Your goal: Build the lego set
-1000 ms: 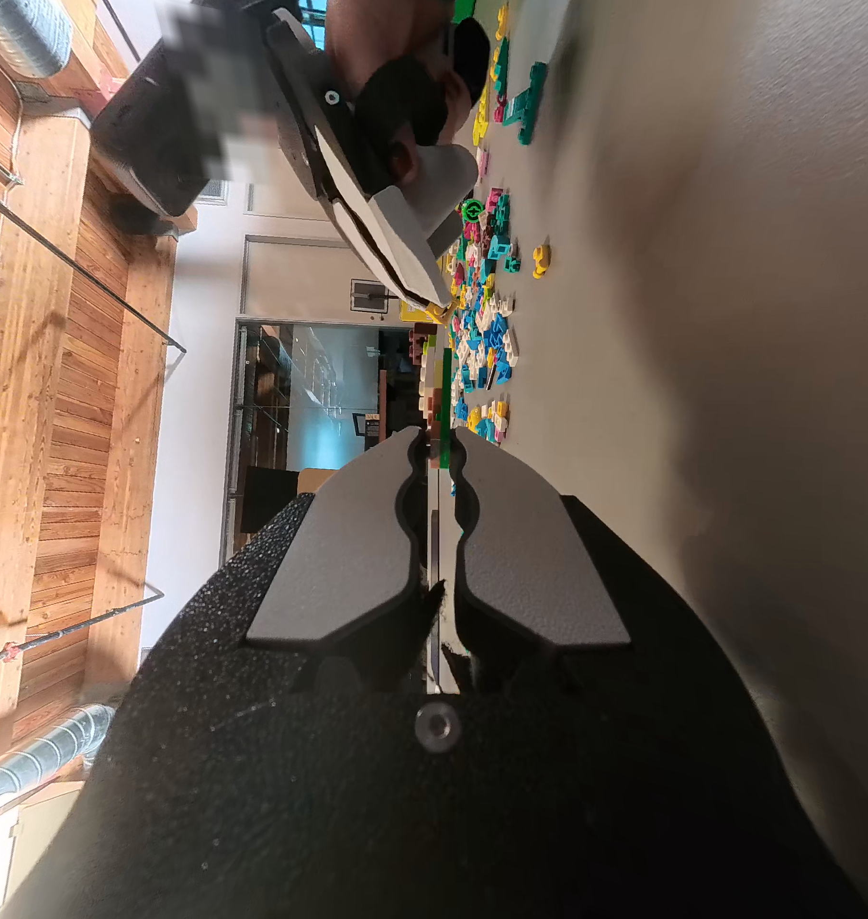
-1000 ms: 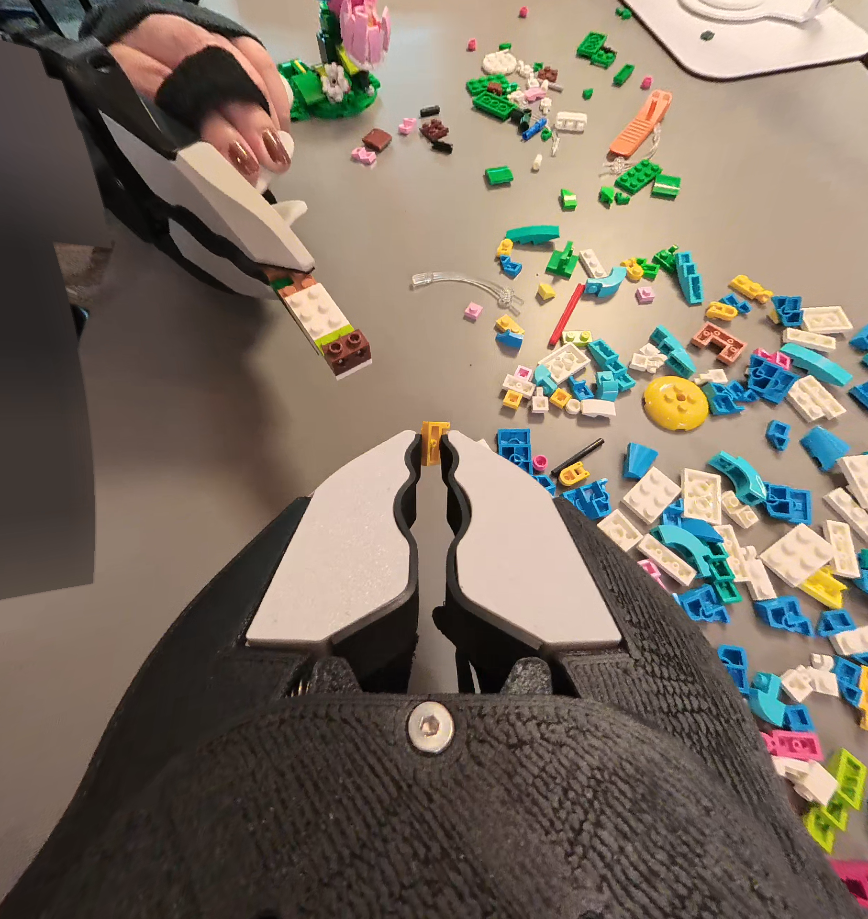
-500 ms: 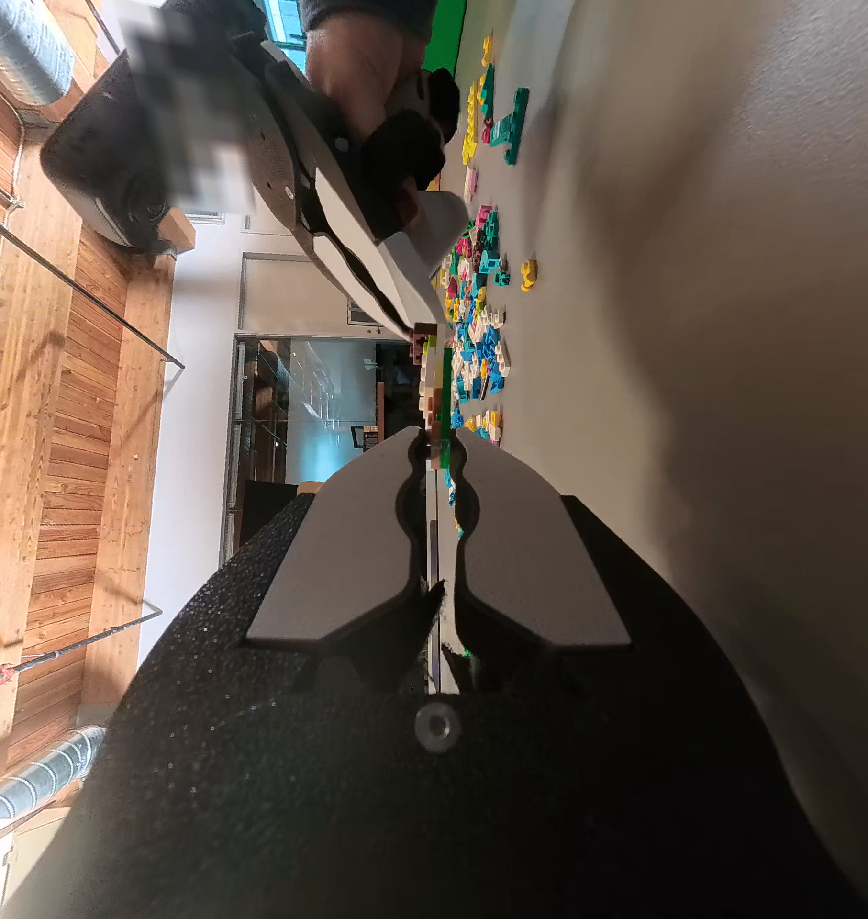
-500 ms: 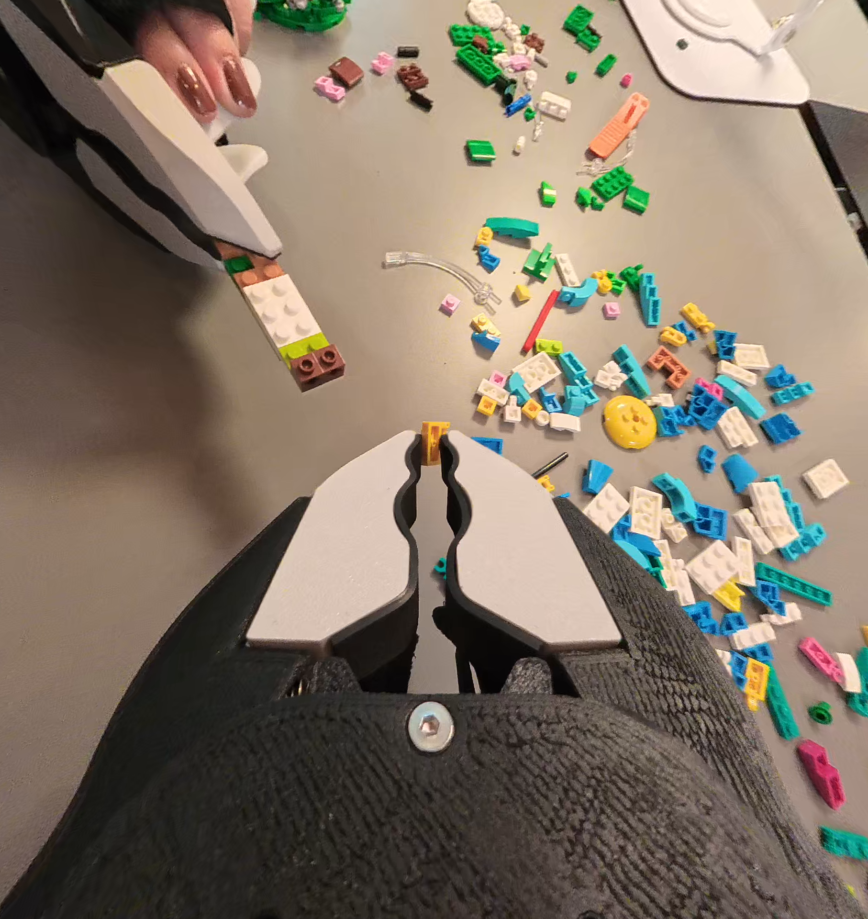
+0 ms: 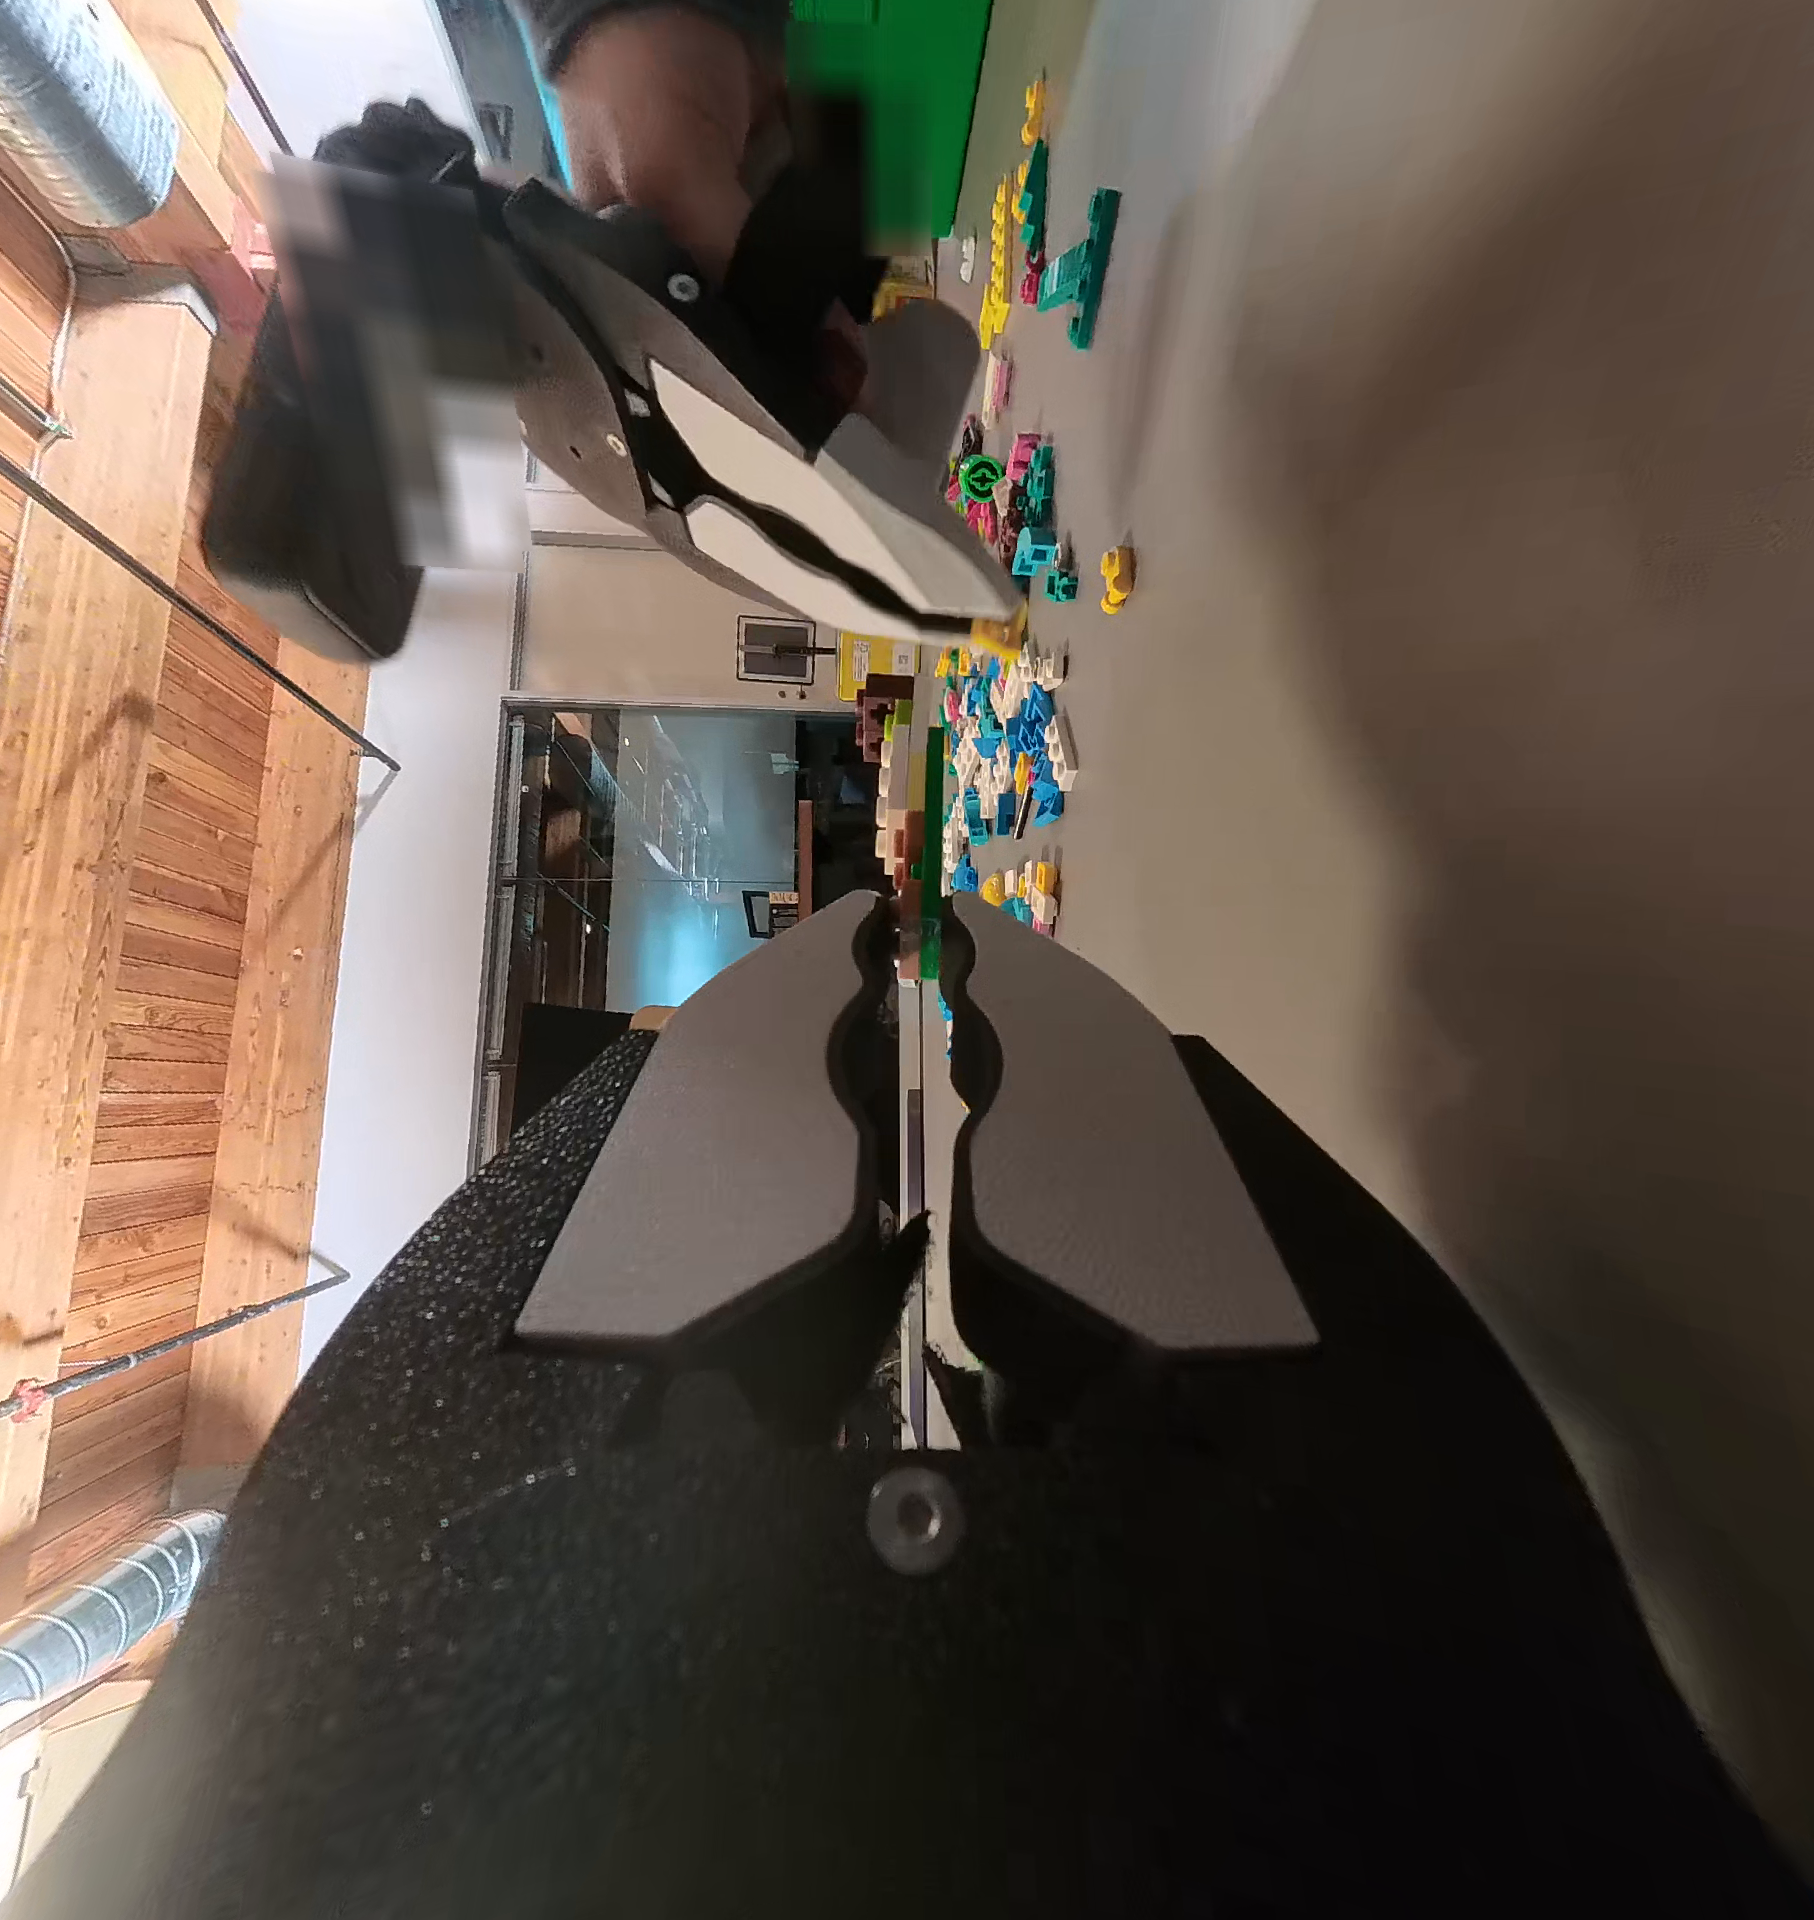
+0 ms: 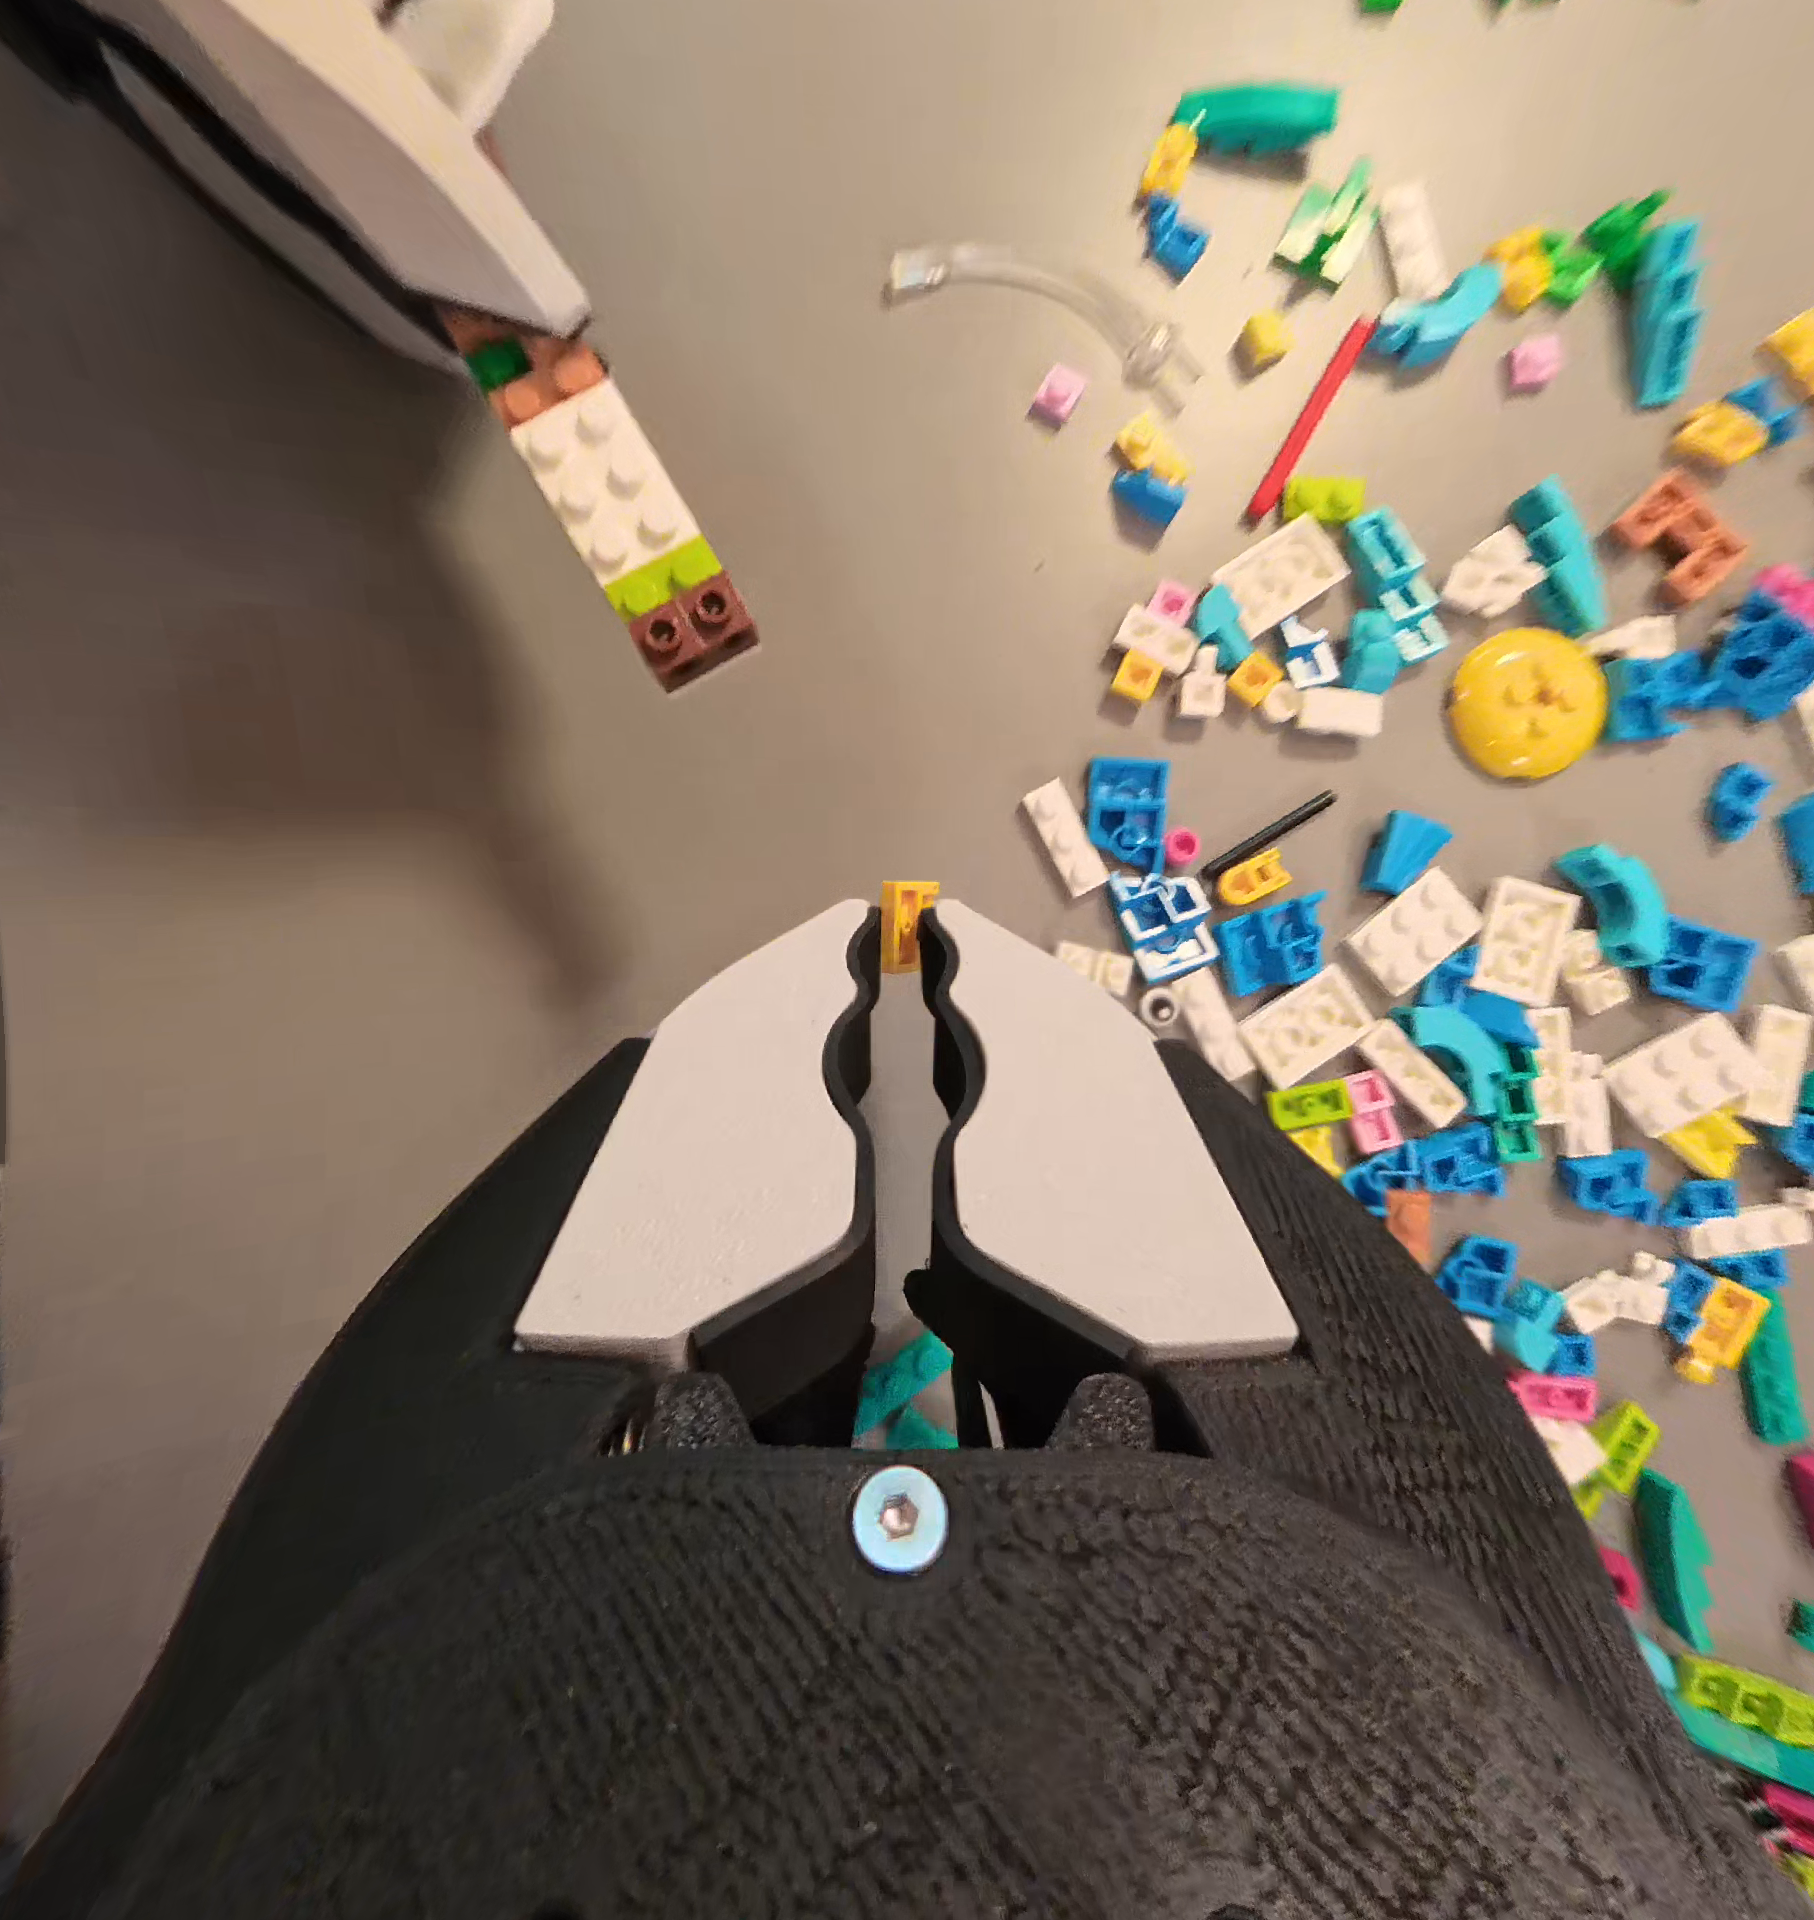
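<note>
My left gripper [image 5: 911, 920] is shut on a long brick assembly [image 5: 903, 800], seen edge-on: brown, lime, white and green layers. In the right wrist view the same assembly [image 6: 612, 499] sticks out of the left gripper's fingers [image 6: 394, 187] at the upper left, above the grey table [image 6: 259, 831]. My right gripper [image 6: 908, 914] is shut on a small yellow piece [image 6: 905, 925], below and right of the assembly's brown end and apart from it. In the left wrist view the right gripper [image 5: 986, 613] shows with the yellow piece [image 5: 998, 632] at its tip.
Several loose bricks in blue, white, teal, yellow and pink [image 6: 1505, 987] cover the table's right side. A yellow round piece [image 6: 1526, 701], a red rod [image 6: 1308, 436] and a clear curved tube [image 6: 1038, 291] lie among them. A green baseplate [image 5: 882, 114] lies far off. My right fingertips sit around 10 cm from my left ones. My right gripper's tips are some 12 cm from the red rod [image 6: 1308, 436].
The right gripper has moved closer to the table and the held assembly, which now looks larger and nearer. In the left wrist view the right gripper has shifted down toward the assembly's end.
</note>
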The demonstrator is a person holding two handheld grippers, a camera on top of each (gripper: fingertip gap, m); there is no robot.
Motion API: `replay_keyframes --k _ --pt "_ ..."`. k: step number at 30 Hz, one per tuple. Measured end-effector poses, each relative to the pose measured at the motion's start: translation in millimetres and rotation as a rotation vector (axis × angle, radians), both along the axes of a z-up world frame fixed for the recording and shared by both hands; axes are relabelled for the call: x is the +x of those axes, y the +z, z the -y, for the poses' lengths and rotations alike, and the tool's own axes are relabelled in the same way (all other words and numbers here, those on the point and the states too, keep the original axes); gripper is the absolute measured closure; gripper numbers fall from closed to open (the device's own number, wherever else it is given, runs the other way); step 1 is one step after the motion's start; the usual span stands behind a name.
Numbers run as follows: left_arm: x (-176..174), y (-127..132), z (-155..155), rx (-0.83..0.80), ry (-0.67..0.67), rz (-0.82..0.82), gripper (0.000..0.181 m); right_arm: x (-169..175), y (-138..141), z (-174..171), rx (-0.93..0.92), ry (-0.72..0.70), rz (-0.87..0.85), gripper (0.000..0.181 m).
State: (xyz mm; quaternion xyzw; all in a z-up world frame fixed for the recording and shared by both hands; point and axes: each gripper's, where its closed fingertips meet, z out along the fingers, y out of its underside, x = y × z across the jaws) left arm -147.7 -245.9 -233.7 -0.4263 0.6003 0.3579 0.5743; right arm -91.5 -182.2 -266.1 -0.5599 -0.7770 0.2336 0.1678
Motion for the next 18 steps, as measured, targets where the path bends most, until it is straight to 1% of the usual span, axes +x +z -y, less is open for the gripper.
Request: replay_keyframes --k 1,5,8,12,18 --pt "0 0 0 0.0 0.0 -0.001 0.173 3 -1 2 -0.02 0.016 0.039 0.176" --pt "0 0 0 0.001 -0.001 -0.001 0.173 12 -5 9 -0.051 0.085 0.176 0.176" --pt "1 0 0 0.004 -0.002 -0.001 0.173 13 -8 13 -0.038 0.133 0.236 0.176" --pt "1 0 0 0.005 -0.001 -0.004 0.173 6 -5 12 -0.013 0.158 0.243 0.175" --pt "1 1 -1 0.008 -0.002 -0.002 0.173 -7 1 9 0.022 0.162 0.172 0.175"
